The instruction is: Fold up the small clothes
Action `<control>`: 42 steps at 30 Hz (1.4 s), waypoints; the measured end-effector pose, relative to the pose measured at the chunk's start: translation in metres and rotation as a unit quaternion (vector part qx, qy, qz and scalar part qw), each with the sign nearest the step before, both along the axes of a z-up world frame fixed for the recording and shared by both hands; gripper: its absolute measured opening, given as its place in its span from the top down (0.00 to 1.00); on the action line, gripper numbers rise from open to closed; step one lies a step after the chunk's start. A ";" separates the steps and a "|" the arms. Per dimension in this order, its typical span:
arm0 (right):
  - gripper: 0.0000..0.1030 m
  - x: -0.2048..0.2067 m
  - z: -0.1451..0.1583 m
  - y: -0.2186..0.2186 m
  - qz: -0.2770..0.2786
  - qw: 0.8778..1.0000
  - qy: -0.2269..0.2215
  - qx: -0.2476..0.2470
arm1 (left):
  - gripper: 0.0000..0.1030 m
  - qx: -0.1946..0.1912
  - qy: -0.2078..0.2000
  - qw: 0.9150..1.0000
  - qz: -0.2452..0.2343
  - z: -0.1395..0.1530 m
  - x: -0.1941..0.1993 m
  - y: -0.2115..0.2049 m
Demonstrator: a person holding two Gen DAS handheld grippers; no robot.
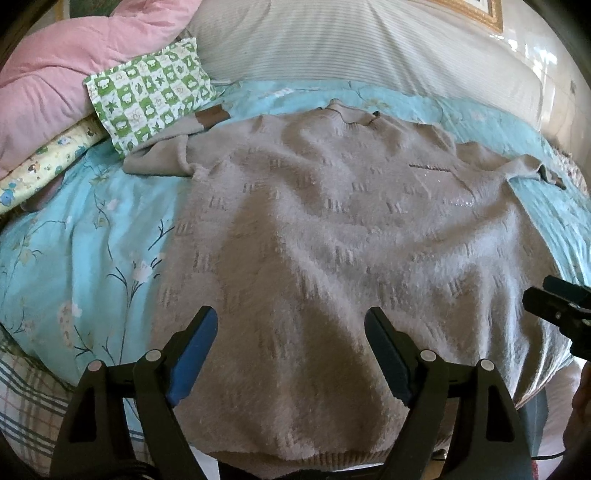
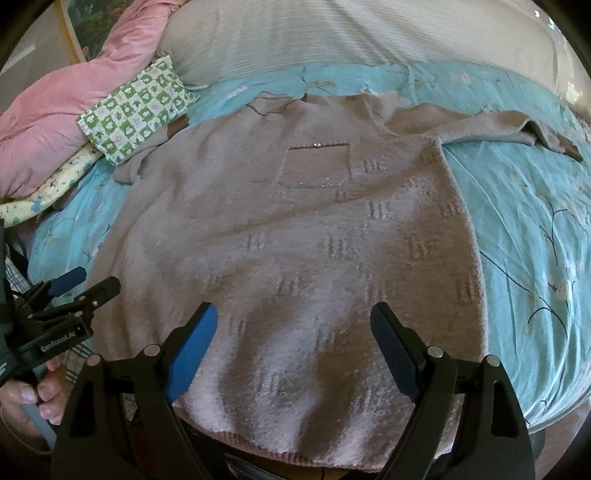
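Two hand-held grippers are at work, one per hand: the left hand-held gripper (image 1: pixel 291 354) hangs above the lower part of one sweater (image 1: pixel 332 240) with its two fingers spread wide and nothing between them, and the right hand-held gripper (image 2: pixel 293 350) hangs over the same hem region, its two fingers likewise spread apart and empty. Each wrist view catches the other tool at its edge, the right one at the right margin of the left view and the left one at the left margin of the right view, where a hand (image 2: pixel 26 398) grips its handle. Only one garment lies out, a fuzzy grey-beige sweater spread flat, front up, on the bed (image 2: pixel 517 221), covered by a light blue floral sheet. It has one chest pocket (image 2: pixel 317 164), one collar (image 1: pixel 351 112) at the far end, and two sleeves: the left sleeve (image 1: pixel 162 155) reaches toward the pillows, its brown cuff touching the green-and-white checked pillow (image 1: pixel 151 99), while the right sleeve (image 2: pixel 498 129) stretches out across the sheet. Beside that pillow lie one pink quilt (image 1: pixel 55 74) and one pale yellow printed cloth (image 1: pixel 48 162). One striped white bolster (image 2: pixel 351 33) runs across the head of the bed
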State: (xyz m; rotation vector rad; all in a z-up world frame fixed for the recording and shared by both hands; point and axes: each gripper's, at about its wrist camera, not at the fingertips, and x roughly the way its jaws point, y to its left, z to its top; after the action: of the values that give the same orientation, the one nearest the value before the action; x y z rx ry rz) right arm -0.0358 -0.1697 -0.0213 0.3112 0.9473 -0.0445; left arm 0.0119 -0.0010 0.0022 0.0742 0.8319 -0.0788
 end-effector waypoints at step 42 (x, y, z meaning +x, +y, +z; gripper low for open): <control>0.47 0.063 0.016 -0.452 -0.398 0.910 -0.084 0.081 | 0.18 -0.004 0.014 1.000 0.003 0.011 0.184 -0.022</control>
State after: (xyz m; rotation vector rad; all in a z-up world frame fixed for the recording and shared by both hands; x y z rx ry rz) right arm 0.0273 -0.6217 -0.0058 0.8308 0.6018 -0.6810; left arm 0.1960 -0.0231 0.0128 0.0640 0.8604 -0.0776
